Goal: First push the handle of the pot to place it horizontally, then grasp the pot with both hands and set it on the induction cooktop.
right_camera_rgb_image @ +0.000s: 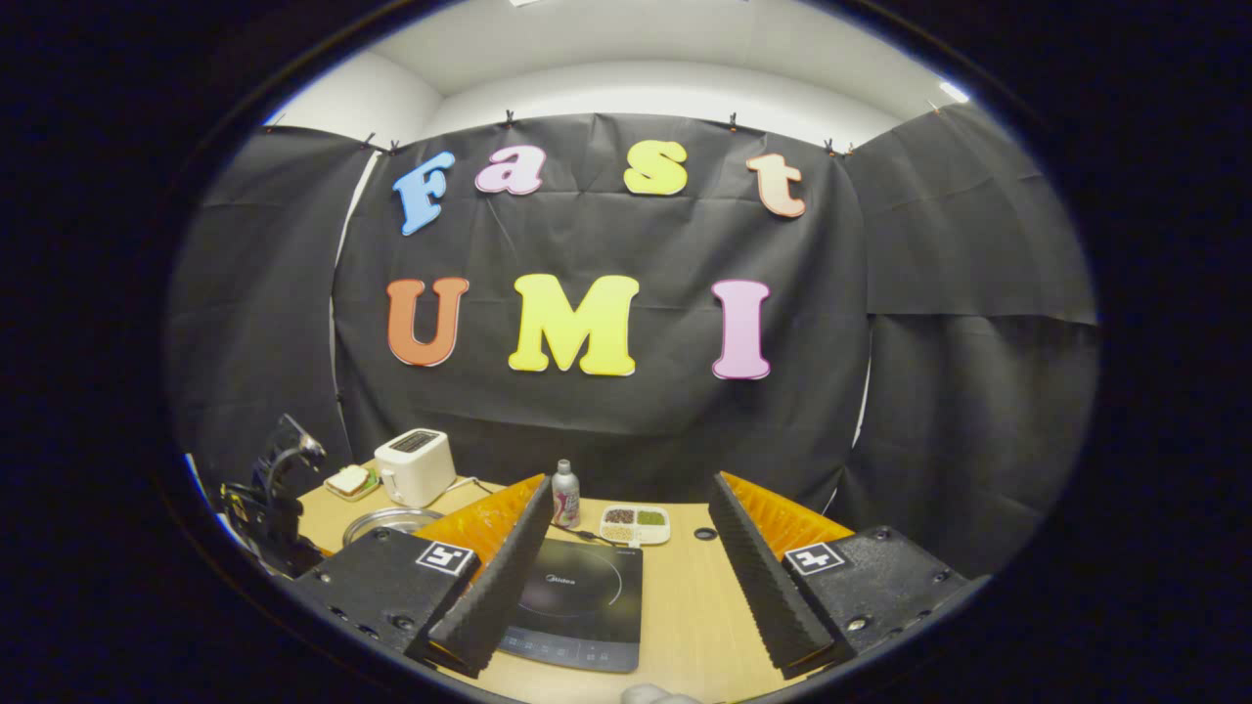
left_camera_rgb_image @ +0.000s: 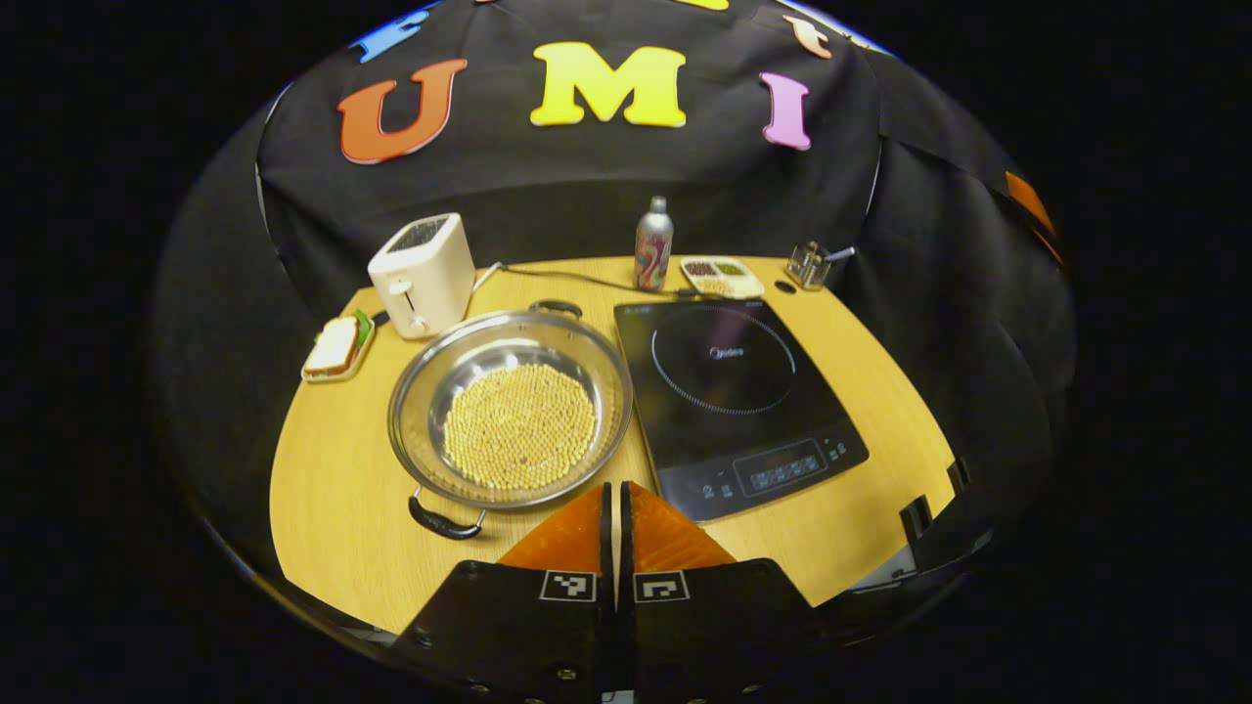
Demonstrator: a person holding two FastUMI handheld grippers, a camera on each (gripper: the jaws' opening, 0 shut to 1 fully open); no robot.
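Left gripper view, bottom centre: the left gripper (left_camera_rgb_image: pixel 620 508), fingers pressed together on nothing, sits just below the rim of one pot (left_camera_rgb_image: pixel 511 409) (filled with pale beans), whose two black handles lie on a near-to-far line, one at lower left (left_camera_rgb_image: pixel 445 520) and one at the far rim (left_camera_rgb_image: pixel 557 307). Right of the pot lies one induction cooktop (left_camera_rgb_image: pixel 736 401) on the table (left_camera_rgb_image: pixel 333 528); beyond stand one toaster (left_camera_rgb_image: pixel 424 274) and one bottle (left_camera_rgb_image: pixel 653 244). Right gripper view: the right gripper (right_camera_rgb_image: pixel 626 548), jaws spread wide, frames the cooktop, with the other gripper at lower left.
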